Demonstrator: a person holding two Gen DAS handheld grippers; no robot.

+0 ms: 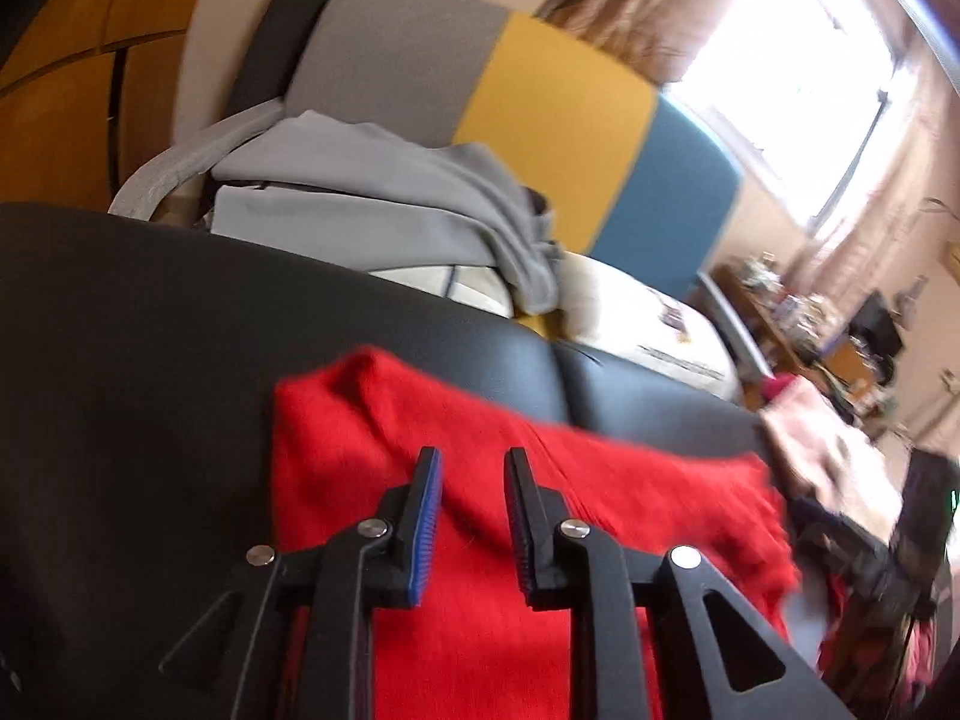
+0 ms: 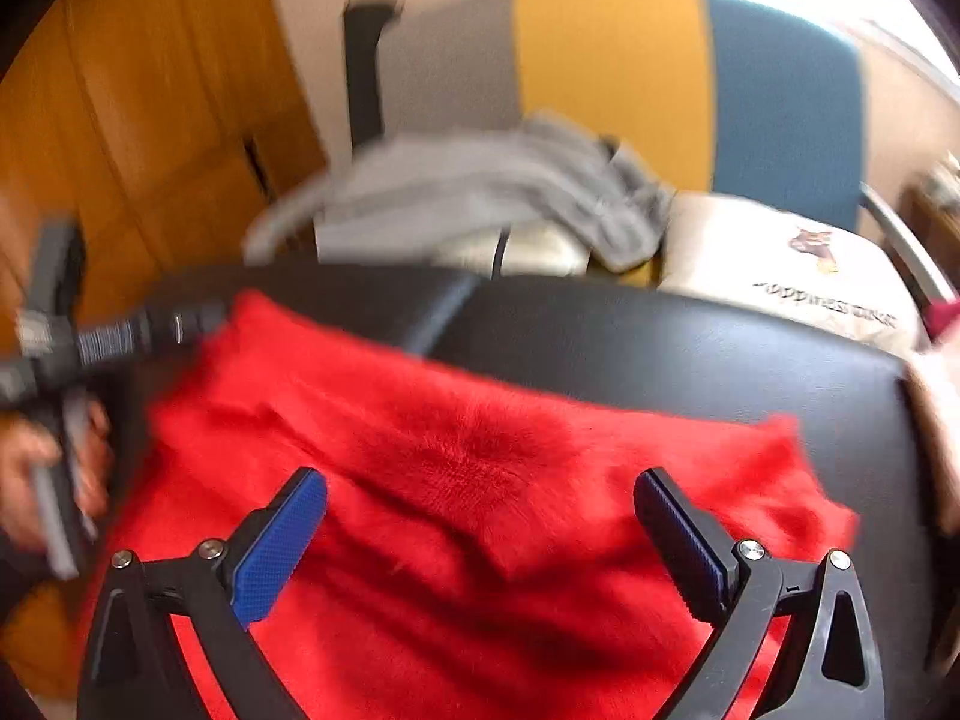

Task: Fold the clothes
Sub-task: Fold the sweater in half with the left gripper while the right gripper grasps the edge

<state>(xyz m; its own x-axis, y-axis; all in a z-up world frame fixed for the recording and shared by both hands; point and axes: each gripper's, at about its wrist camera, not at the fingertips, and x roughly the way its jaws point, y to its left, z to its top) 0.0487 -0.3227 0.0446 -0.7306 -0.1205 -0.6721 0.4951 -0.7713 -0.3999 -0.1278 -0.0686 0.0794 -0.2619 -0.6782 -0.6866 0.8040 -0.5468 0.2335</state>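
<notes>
A: Where is the red garment (image 1: pixel 480 480) lying?

B: Spread on the black padded surface (image 1: pixel 150 360), right under and ahead of both tools. In the left wrist view the left hand-held gripper (image 1: pixel 473 480) hangs over it, with a raised fold of the red fabric just beyond its fingertips.

A: Is that one gripping the fabric?

B: No — its fingers stand a little apart, with a narrow gap between the blue pads (image 1: pixel 429 516), and nothing is pinched there; the red cloth shows through the gap from below.

A: And the other one?

B: The right hand-held gripper (image 2: pixel 480 504) has its fingers spread wide, one at each side of the view, over the fuzzy middle of the garment. Nothing is between them either.

A: What lies past the garment?

B: Beyond the far edge of the black surface, ahead of both grippers, there is a grey garment (image 1: pixel 408 192) heaped on a chair (image 1: pixel 558 108) with grey, yellow and blue back panels, and a pale cushion (image 2: pixel 780 264) just to its right.

A: Can the person be seen?

B: Partly — in the right wrist view a hand (image 2: pixel 36 468) at the far left holds the other tool's handle, blurred.
</notes>
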